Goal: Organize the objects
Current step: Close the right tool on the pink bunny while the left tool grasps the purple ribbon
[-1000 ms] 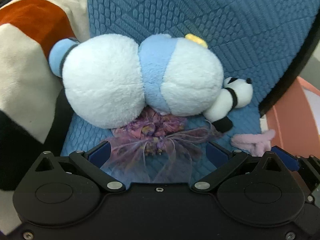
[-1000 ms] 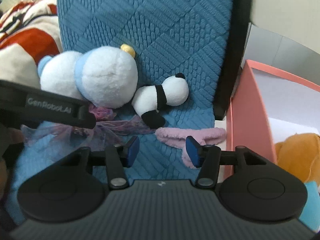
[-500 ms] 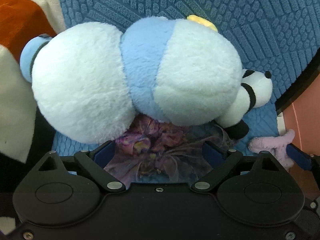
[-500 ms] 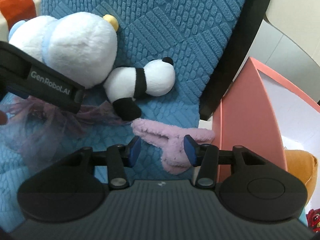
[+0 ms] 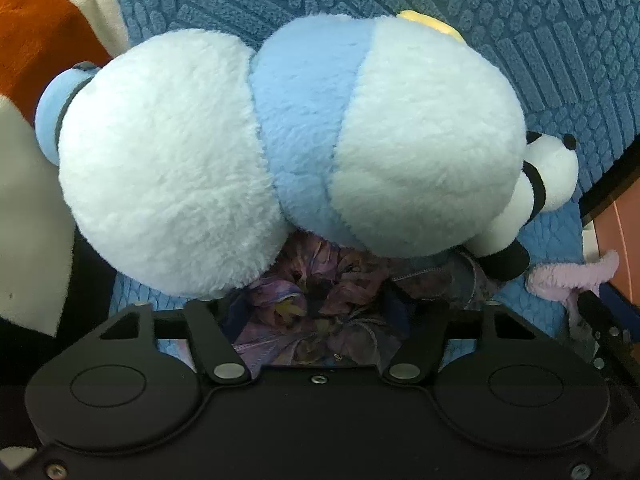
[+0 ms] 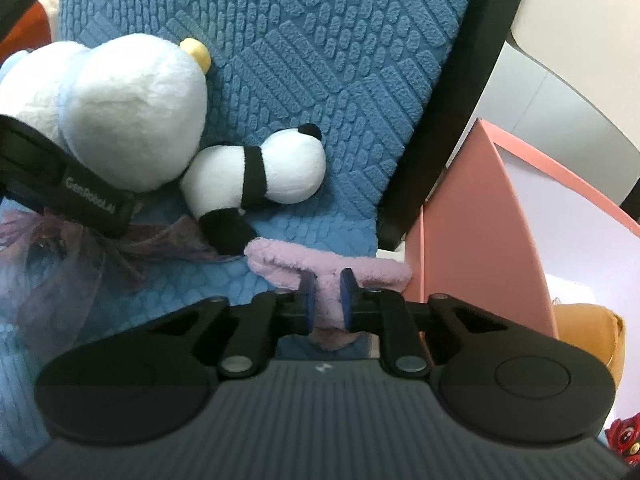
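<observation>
the right gripper (image 6: 327, 295) has just closed its jaws, pinching the pink fuzzy strip (image 6: 362, 270) on the blue quilted seat (image 6: 312, 92), beside the pink box (image 6: 480, 240). the left gripper (image 5: 316, 320) has just been closing around the purple gauze scrunchie (image 5: 320, 300), which lies under the white-and-blue plush (image 5: 280, 152), next to the small panda plush (image 6: 260, 176)
</observation>
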{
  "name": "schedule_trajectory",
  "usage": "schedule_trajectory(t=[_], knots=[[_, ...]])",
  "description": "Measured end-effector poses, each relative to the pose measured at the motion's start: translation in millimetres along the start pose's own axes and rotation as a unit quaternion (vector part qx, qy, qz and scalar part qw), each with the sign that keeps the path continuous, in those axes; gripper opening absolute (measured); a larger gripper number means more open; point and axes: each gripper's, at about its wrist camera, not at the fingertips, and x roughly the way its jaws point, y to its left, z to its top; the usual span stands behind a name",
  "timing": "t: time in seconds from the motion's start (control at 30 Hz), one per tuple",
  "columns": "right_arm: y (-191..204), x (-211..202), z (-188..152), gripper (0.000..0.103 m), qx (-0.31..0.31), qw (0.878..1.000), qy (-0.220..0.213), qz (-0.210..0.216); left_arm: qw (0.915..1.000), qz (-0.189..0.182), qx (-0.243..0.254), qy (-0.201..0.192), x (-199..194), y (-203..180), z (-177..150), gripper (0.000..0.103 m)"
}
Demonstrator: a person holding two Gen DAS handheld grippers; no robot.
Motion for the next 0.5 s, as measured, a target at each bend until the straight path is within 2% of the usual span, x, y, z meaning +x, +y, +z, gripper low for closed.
schedule_trajectory(t=[0.13, 0.23, 0.37, 0.5], knots=[[-4, -11, 2, 0.003, 0.02, 1.0, 0.003, 0.023, 0.9995, -0.026, -0.016, -0.004, -7, 4, -5, 0.026], [-4, -24, 1, 0.003, 0.031, 0.998, 0.003, 0.047, 0.9986, -0.046, -0.026, -0.01, -15, 7, -11, 0.017], [-1, -37, -7, 0.003, 0.032, 0.997, 0.001, 0.07, 0.9966, -0.067, -0.046, -0.012, -25, 14, -29, 0.015], [-4, -47, -18, 0.006, 0.065, 0.994, 0.0, 0.083, 0.9934, -0.092, -0.065, -0.016, -40, 23, -46, 0.015]])
